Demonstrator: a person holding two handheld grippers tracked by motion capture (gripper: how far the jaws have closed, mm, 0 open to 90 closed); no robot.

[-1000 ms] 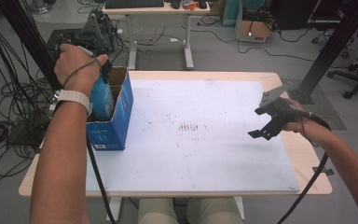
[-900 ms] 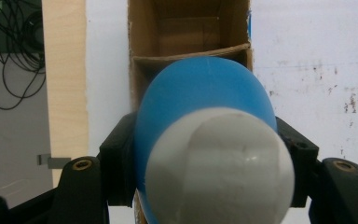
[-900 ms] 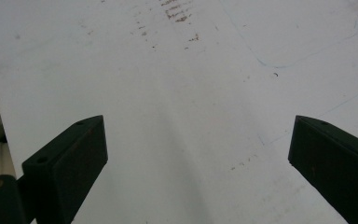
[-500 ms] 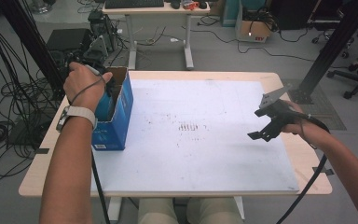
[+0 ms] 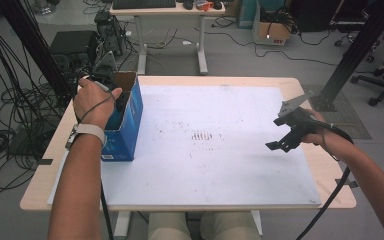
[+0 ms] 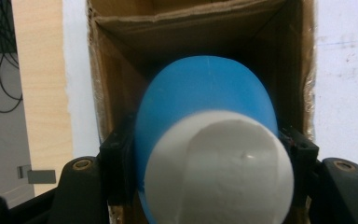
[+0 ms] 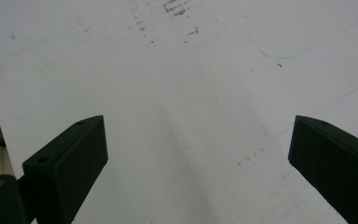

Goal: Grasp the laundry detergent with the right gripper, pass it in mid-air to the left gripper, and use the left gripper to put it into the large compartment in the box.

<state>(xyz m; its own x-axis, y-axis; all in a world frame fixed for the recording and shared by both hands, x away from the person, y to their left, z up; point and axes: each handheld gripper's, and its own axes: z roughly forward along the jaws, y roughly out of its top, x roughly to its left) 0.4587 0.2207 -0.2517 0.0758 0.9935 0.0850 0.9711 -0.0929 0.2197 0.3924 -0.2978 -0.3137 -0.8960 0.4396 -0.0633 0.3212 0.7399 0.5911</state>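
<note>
Cardboard box (image 5: 125, 125) walls around clamped bottle (image 6: 205, 140)

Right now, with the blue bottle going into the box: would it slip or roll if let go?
The blue bottle looks smooth and rounded, so it may be slippery; the left claw pinches it just under its white cap. Loose on the table it would probably roll. Inside the narrow cardboard box, the walls should stop that.

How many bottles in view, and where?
1. A blue bottle with a white cap, clamped in the left gripper, sits partway down inside the open cardboard box at the table's left edge. Others could be hidden deeper in it.
</note>
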